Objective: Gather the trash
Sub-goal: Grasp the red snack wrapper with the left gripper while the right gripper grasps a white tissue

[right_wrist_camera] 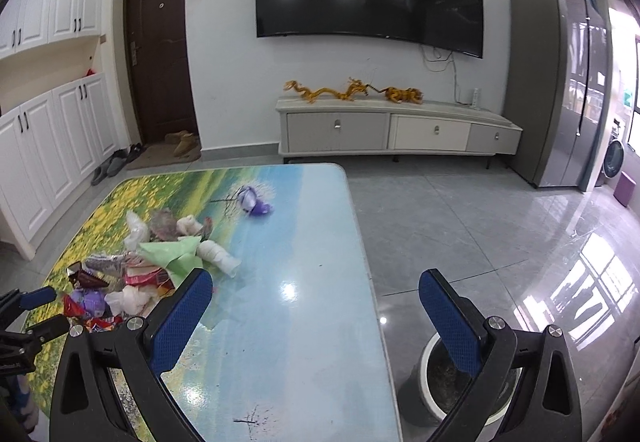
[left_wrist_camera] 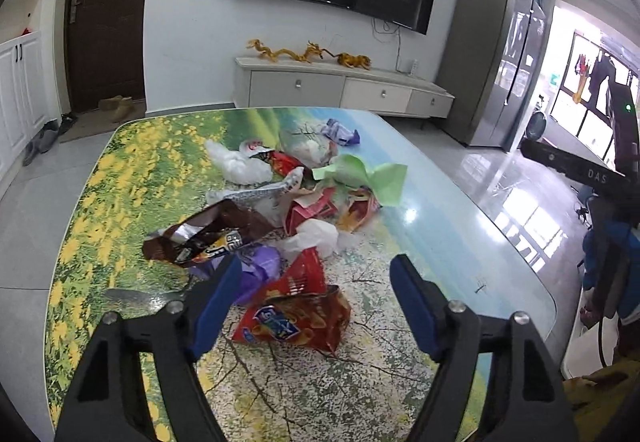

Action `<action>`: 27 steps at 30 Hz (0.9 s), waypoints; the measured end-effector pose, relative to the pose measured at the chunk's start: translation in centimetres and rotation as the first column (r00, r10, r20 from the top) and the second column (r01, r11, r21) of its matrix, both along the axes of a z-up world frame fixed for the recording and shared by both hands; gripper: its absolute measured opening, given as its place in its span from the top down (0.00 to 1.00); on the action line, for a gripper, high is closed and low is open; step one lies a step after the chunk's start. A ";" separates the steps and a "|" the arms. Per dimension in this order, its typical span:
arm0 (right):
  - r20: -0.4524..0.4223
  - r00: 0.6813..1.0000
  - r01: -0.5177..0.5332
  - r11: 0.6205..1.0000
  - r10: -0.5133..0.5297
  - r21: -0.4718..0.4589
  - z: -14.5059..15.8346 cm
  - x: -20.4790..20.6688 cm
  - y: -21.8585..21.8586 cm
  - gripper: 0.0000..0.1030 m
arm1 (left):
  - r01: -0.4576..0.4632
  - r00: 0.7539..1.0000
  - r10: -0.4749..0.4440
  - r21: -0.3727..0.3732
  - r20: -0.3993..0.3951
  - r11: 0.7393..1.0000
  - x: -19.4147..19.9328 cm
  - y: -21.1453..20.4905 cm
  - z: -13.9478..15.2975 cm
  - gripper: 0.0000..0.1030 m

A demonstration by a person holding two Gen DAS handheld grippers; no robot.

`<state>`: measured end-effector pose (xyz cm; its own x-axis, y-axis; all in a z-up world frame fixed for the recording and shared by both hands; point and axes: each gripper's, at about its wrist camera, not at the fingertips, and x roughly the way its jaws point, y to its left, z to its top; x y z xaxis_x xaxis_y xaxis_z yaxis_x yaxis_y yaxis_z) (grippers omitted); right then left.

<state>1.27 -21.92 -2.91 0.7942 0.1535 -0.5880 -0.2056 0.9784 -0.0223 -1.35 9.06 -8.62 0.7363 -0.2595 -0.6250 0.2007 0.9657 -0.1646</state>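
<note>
The left gripper hovers low over the table, fingers spread wide and holding nothing, straddling a red snack bag at the near edge of the trash pile. The right gripper hangs spread and empty to the right of that pile, its right finger out past the table's edge, above a bin on the floor.

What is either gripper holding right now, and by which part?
Nothing is held. The left gripper is open above the red snack bag. The right gripper is open over the table.
</note>
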 end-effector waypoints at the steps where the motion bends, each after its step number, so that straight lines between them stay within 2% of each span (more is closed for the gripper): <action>1: -0.009 1.000 -0.010 1.000 0.010 -0.004 -0.2 0.2 0.3 0.00 | 0.008 1.000 -0.008 0.005 -0.006 1.000 0.4 -0.1 -0.2 0.34; 4: -0.033 0.999 -0.035 0.999 0.035 -0.009 -0.6 0.9 0.8 0.00 | 0.035 0.998 -0.034 0.004 -0.045 0.999 1.1 -0.4 -1.5 0.44; 6: -0.052 0.997 -0.060 0.998 0.060 -0.008 -1.0 1.5 1.3 0.00 | 0.053 0.996 -0.053 0.005 -0.069 0.999 1.2 -0.7 -2.3 0.56; 9: -0.082 0.989 -0.119 0.993 0.119 0.007 -1.5 2.5 2.5 0.00 | 0.073 0.993 -0.073 0.000 -0.088 0.997 1.1 -0.9 -3.1 0.64; 12: -0.116 0.972 -0.202 0.979 0.205 0.036 -2.3 3.4 4.3 0.01 | 0.084 0.992 -0.084 -0.005 -0.092 0.996 1.0 -0.9 -3.3 0.73; 13: -0.132 0.961 -0.237 0.970 0.242 0.054 -2.7 3.6 5.0 0.05 | 0.086 0.992 -0.086 -0.010 -0.095 0.996 1.0 -0.9 -3.3 0.78; 14: -0.149 0.948 -0.273 0.959 0.282 0.080 -3.1 3.8 5.7 0.09 | 0.088 0.991 -0.090 -0.020 -0.100 0.996 1.0 -0.7 -3.4 0.83; 15: -0.165 0.934 -0.303 0.947 0.316 0.103 -3.5 3.9 6.3 0.11 | 0.090 0.990 -0.092 -0.028 -0.102 0.996 1.0 -0.6 -3.5 0.85; 17: -0.200 0.901 -0.364 0.922 0.385 0.134 -4.4 4.0 7.9 0.21 | 0.088 0.990 -0.091 -0.034 -0.105 0.996 0.8 -0.2 -3.6 0.87; 18: -0.237 0.864 -0.408 0.893 0.445 0.190 -4.8 3.9 8.6 0.24 | 0.085 0.991 -0.089 -0.038 -0.104 0.996 0.6 0.0 -3.6 0.88; 20: -0.266 0.827 -0.453 0.868 0.495 0.206 -5.7 3.8 10.1 0.40 | 0.078 0.991 -0.083 -0.050 -0.103 0.996 0.3 0.5 -3.5 0.90; 22: -0.300 0.793 -0.478 0.847 0.530 0.235 -6.6 3.9 11.2 0.50 | 0.067 0.992 -0.073 -0.060 -0.102 0.996 0.1 1.1 -3.4 0.91; 27: -0.329 0.722 -0.538 0.793 0.608 0.286 -7.5 3.7 13.7 0.52 | 0.053 0.994 -0.059 -0.077 -0.090 0.996 -0.7 2.1 -2.9 0.91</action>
<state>4.97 -8.24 -10.45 0.2350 0.6223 -0.7466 -0.6841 0.6516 0.3277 -2.02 11.18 -11.57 0.6598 -0.3472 -0.6664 0.2349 0.9377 -0.2560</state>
